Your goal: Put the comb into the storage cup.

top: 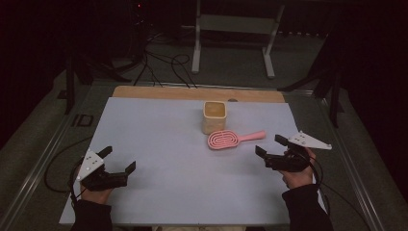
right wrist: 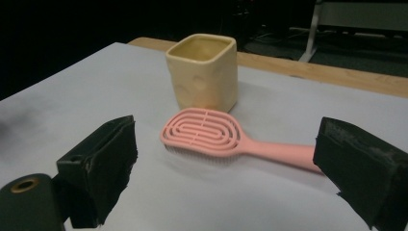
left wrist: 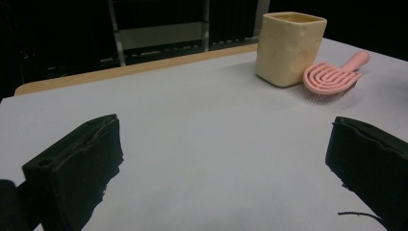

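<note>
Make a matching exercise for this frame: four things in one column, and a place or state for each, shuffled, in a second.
Things:
1. hairbrush
2. cup
3. left gripper
4. right gripper

Places or states:
A. open, near the table's left front corner
B. upright, pale yellow, toward the table's far edge
C. pink, lying flat just in front of the cup
D. open, just right of the brush handle

Pairs: 1-C, 2-B, 3-A, 4-D
</note>
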Available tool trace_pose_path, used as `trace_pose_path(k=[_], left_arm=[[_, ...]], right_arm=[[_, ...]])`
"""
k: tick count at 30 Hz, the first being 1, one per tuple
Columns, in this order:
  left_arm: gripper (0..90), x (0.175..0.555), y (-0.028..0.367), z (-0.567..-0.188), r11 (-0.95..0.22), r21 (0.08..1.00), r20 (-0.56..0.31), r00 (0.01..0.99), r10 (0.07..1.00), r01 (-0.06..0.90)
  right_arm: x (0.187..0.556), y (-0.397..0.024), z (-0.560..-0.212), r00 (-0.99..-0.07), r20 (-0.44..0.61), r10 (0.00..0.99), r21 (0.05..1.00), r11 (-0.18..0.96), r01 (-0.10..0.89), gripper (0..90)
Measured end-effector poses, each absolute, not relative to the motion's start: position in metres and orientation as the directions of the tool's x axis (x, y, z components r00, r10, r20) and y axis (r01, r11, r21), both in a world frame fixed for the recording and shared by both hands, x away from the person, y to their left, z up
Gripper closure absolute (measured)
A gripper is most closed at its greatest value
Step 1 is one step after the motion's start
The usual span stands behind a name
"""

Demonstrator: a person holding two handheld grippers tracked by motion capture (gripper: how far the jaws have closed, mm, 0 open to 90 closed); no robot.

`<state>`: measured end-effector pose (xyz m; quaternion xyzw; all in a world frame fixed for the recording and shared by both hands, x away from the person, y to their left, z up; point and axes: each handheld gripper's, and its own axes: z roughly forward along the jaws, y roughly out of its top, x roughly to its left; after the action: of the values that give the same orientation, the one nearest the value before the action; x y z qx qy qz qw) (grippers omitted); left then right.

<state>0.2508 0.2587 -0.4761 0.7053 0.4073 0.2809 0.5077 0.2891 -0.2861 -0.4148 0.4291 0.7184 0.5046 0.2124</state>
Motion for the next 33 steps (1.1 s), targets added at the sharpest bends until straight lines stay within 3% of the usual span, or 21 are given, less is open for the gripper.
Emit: trace_pose_path(k=[33], left_arm=[[0.0, 0.251, 0.255, -0.477, -0.163, 0.943, -0.01, 0.517, 0.856, 0.289]], right_arm=[[0.323, -0.271, -0.395, -0.541, 0.088, 0.836, 0.874, 0.196, 0.445, 7.2]])
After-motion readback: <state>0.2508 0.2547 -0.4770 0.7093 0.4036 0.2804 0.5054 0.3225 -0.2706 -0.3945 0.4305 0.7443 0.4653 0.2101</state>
